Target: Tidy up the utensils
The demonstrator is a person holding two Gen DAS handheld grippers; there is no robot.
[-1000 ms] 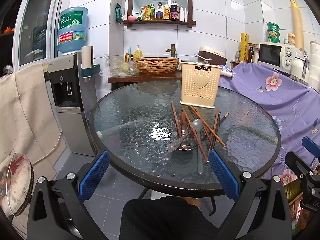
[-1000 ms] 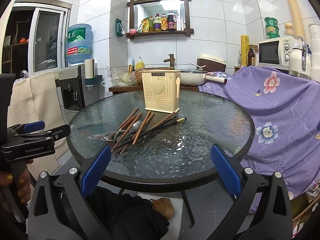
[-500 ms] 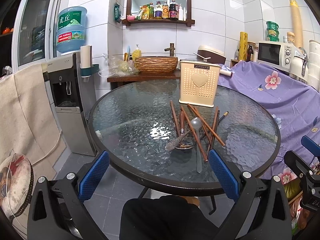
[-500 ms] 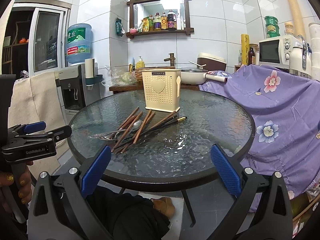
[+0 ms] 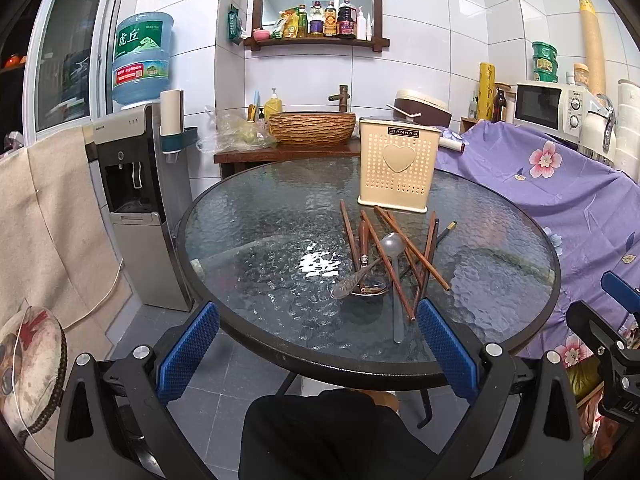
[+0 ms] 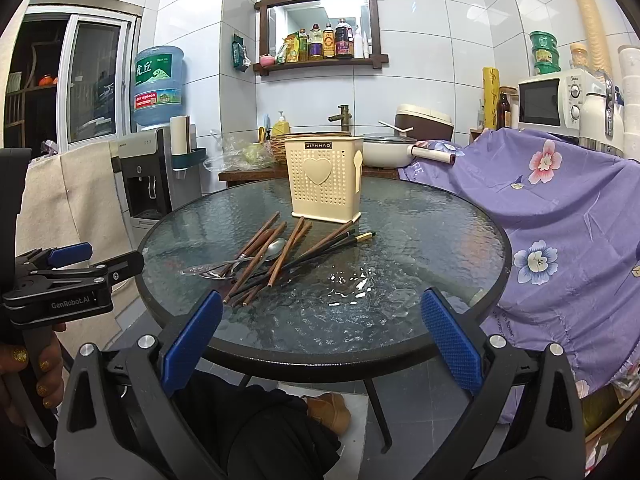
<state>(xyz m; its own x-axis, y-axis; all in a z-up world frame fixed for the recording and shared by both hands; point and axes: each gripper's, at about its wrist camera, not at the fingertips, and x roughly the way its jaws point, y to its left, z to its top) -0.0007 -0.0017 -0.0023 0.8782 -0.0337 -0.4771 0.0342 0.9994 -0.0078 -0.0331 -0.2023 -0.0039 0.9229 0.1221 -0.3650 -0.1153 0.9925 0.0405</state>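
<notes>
A pile of brown chopsticks [image 5: 400, 248] and metal spoons [image 5: 394, 246] lies on the round glass table [image 5: 260, 220]. A cream utensil holder [image 5: 396, 168] with a heart stands upright behind the pile. In the right wrist view the chopsticks [image 6: 280, 256], a spoon [image 6: 276, 248] and the holder [image 6: 324, 176] show too. My left gripper [image 5: 316, 352] is open and empty, at the table's near edge, short of the pile. My right gripper [image 6: 320, 336] is open and empty, at the near edge, right of the pile.
A water dispenser [image 5: 136, 184] stands left of the table. A purple flowered cloth [image 5: 560, 200] covers furniture on the right, with a microwave [image 5: 548, 106] behind. A woven basin [image 5: 312, 128] sits on a counter behind the table. My knees are below.
Both grippers have drifted very slightly; the view has barely shifted. The utensils and holder have not moved.
</notes>
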